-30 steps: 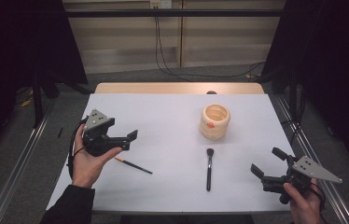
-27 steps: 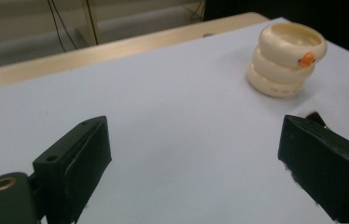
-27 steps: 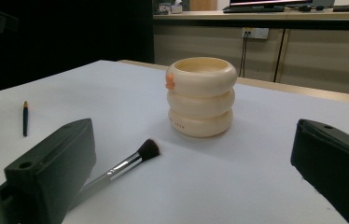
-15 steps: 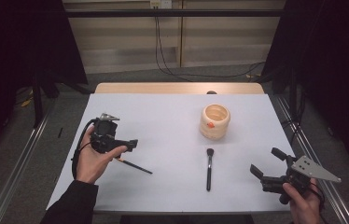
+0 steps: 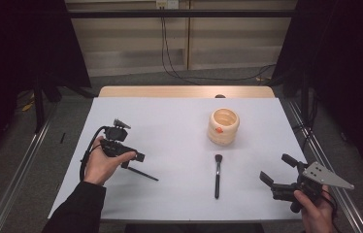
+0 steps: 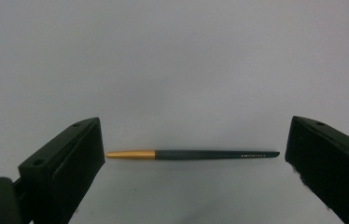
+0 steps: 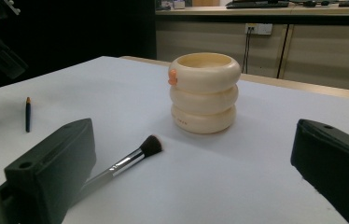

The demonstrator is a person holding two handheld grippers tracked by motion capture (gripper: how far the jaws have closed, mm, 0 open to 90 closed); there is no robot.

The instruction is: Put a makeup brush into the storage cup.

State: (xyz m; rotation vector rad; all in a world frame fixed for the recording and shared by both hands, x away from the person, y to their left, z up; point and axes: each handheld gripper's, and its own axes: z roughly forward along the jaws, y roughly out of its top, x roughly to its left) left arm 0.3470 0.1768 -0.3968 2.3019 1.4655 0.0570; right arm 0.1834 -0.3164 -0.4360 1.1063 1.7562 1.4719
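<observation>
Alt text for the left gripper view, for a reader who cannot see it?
A thin dark pencil with a gold end lies crosswise on the white table, framed between the open left claw, whose jaws have just been opening. Neither jaw touches it.

Table (image 5: 179, 116): bears three loose items and two hand-held grippers.

Cup (image 5: 223, 126): upright, right of centre, toward the far edge.

Brush (image 5: 217, 170): lies flat just before the cup, apart from it, head (image 7: 151, 144) toward the cup, handle toward the near edge.

Pencil (image 5: 140, 173): lies flat on the left half, well left of the brush, slanted across the table.

Left gripper (image 5: 121, 153): above the pencil's left end, over the left half. In the left gripper view the pencil (image 6: 193, 154) lies crosswise between the two parted jaws, touching neither.

Right gripper (image 5: 279, 172): at the near right corner, right of the brush, before the cup; jaws apart, nothing between them.
</observation>
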